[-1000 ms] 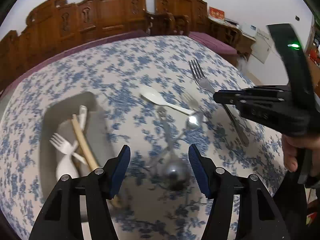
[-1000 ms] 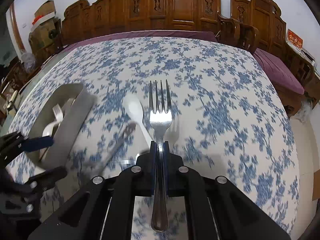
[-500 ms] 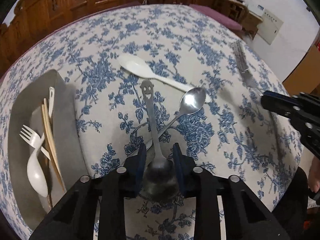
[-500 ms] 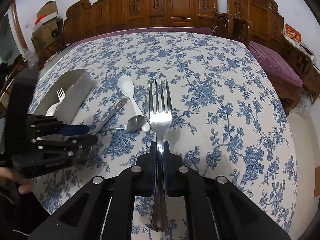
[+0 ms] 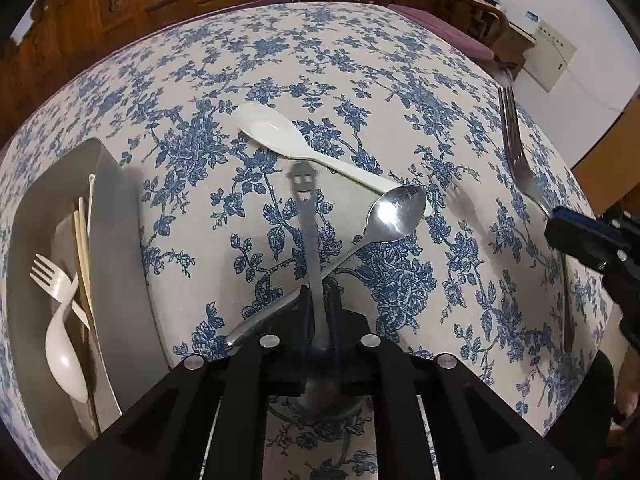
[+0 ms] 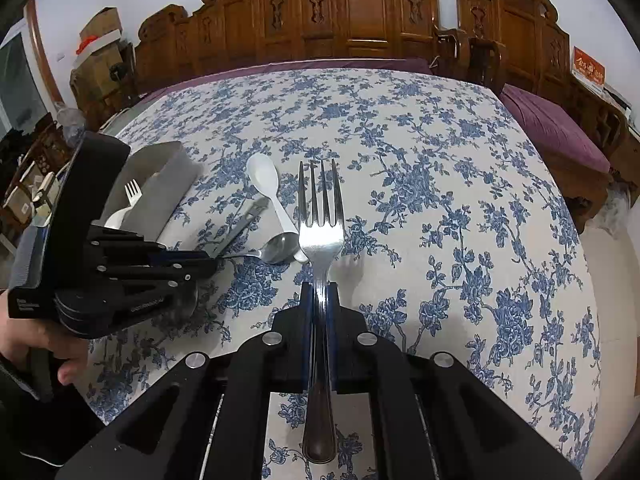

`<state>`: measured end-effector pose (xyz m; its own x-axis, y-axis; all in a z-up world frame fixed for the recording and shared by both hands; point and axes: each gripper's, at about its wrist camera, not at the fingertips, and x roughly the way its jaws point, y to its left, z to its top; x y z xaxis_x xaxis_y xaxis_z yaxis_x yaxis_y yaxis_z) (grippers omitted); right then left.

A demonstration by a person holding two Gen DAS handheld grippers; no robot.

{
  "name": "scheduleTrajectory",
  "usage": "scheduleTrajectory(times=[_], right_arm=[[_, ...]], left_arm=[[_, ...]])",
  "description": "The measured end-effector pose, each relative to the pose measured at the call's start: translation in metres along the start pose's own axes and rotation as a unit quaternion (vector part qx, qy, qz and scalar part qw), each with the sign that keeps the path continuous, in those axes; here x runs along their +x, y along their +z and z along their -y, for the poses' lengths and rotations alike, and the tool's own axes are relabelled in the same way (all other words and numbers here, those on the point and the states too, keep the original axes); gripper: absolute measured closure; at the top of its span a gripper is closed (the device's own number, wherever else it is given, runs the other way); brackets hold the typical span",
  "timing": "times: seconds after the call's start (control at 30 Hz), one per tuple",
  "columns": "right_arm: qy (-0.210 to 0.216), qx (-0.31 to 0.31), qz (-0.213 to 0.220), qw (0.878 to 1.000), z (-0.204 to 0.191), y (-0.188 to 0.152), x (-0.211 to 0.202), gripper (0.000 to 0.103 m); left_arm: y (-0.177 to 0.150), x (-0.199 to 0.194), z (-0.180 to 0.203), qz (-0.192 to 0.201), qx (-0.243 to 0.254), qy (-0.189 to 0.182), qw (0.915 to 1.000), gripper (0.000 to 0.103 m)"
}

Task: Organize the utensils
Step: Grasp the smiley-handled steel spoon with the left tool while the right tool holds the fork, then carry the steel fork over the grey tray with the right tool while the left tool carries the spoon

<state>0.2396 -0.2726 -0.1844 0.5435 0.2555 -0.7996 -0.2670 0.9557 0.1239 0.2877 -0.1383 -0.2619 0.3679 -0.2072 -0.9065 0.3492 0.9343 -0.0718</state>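
Note:
My left gripper (image 5: 319,293) points steeply down at the table, its jaws closing with the pads pressed on the neck of a steel spoon with a smiley-face handle (image 5: 306,208). That spoon lies across the handle of a second steel spoon (image 5: 396,212). A white plastic spoon (image 5: 276,132) lies just beyond them. My right gripper (image 6: 319,286) is shut on a steel fork (image 6: 321,216), tines pointing away, held above the cloth to the right of the spoons. The left gripper (image 6: 208,262) also shows in the right wrist view.
A grey tray (image 5: 116,240) at the left holds a white plastic fork (image 5: 48,272), a white spoon and wooden chopsticks (image 5: 82,256). The blue-flowered tablecloth (image 6: 440,200) covers the table. Carved wooden chairs (image 6: 360,12) line the far edge. A hand (image 6: 24,336) grips the left tool.
My left gripper came down over the smiley-handled spoon and its jaws went from wide open to pinching the spoon's neck. The right gripper shifted a little sideways, fork still held.

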Motion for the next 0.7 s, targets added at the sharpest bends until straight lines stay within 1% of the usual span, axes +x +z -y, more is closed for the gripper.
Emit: scheduleTrajectory(times=[0.07,0.2,0.47,0.7], right_arm=[[0.001,0.001,0.003,1.0,0.0,0.001,-0.002,0.095],[0.0,0.001,0.006,1.0,0.0,0.002,-0.005,0.095],[-0.001,-0.011,0.011,1.0,-0.01,0.009,-0.01,0.095],[0.01,-0.021,0.022,0.999,-0.03,0.024,-0.014,0.095]], left_arm=[[-0.001,-0.001,-0.001,0.0,0.003,0.002,1.0,0.098],[-0.005,-0.012,-0.003,0.014,0.001,0.002,0.9999,0.098],[-0.005,-0.051,-0.02,0.053,-0.013,-0.003,0.9985,0.098],[-0.002,-0.084,-0.042,0.088,-0.024,0.007,0.9958,0.098]])
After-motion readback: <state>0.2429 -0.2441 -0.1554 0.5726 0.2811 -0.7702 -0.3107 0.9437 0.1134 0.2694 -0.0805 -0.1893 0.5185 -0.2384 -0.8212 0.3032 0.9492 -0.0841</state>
